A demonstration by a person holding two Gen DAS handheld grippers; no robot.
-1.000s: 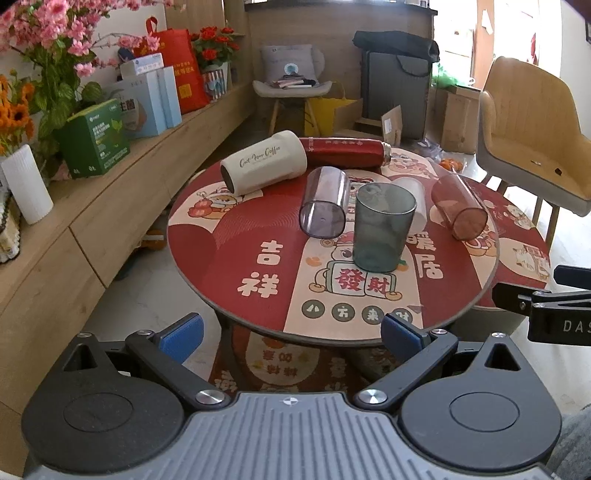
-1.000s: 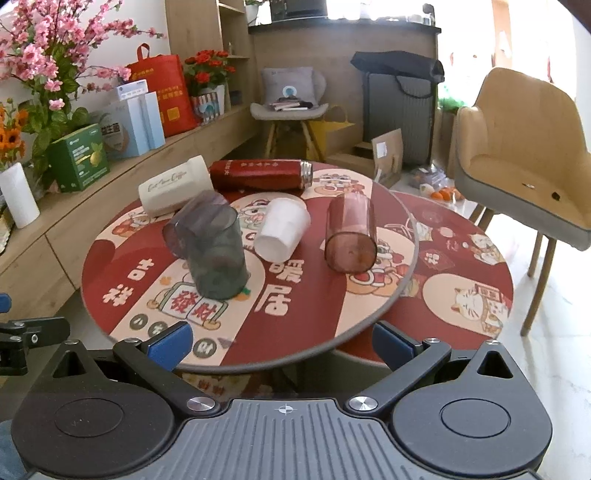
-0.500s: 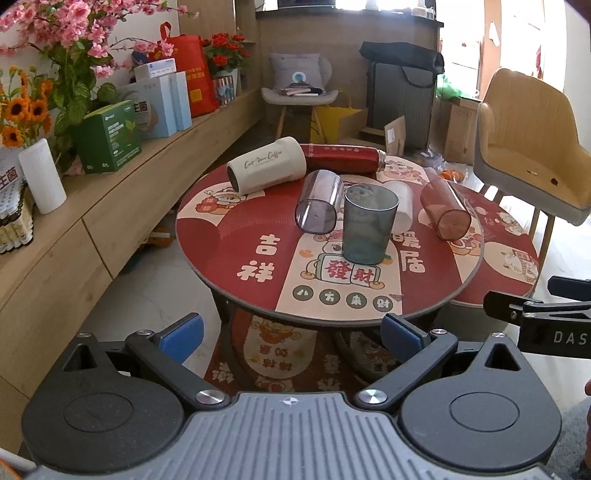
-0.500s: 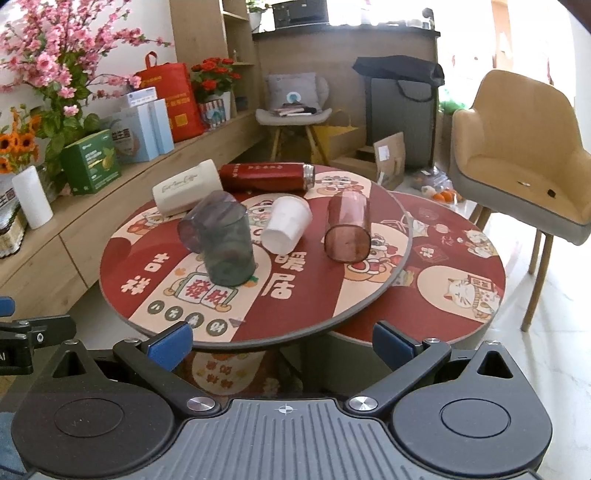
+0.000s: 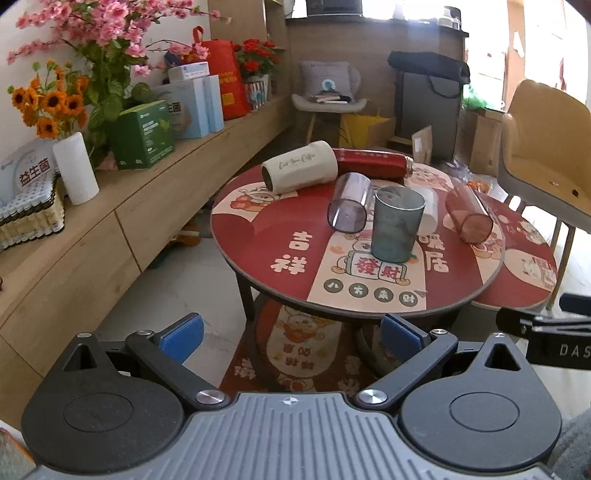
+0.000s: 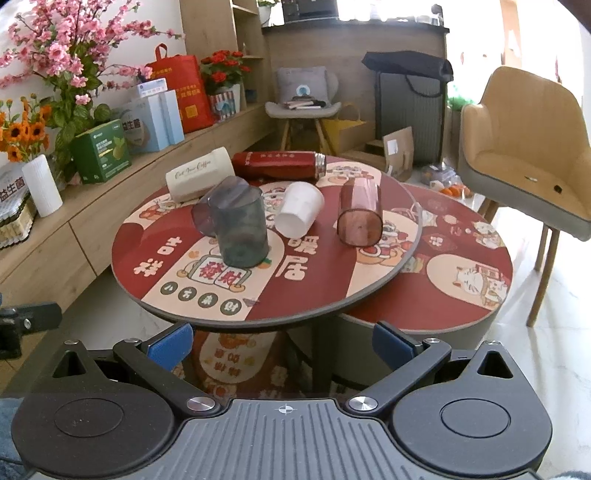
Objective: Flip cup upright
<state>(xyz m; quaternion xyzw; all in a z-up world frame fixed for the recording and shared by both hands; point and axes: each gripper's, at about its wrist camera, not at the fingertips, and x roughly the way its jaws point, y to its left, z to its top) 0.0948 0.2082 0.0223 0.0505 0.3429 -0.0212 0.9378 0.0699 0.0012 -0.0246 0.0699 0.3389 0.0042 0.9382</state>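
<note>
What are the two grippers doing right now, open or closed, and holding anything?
Left gripper: open, holding nothing, short of the table.
Right gripper: open, holding nothing, also short of the table.

A round red table (image 6: 376,280) with cartoon prints and Chinese characters stands above a lower round table (image 6: 469,291) of the same pattern. On the wooden sideboard (image 5: 92,236) sit a green box (image 5: 142,134), pale blue boxes (image 5: 201,105), a red gift bag (image 5: 225,83), a white ribbed vase (image 5: 75,168) of sunflowers and pink blossom branches (image 5: 99,33). A tan armchair (image 6: 528,147) stands right; small orange things beneath it may be fruit (image 6: 452,191).
</note>
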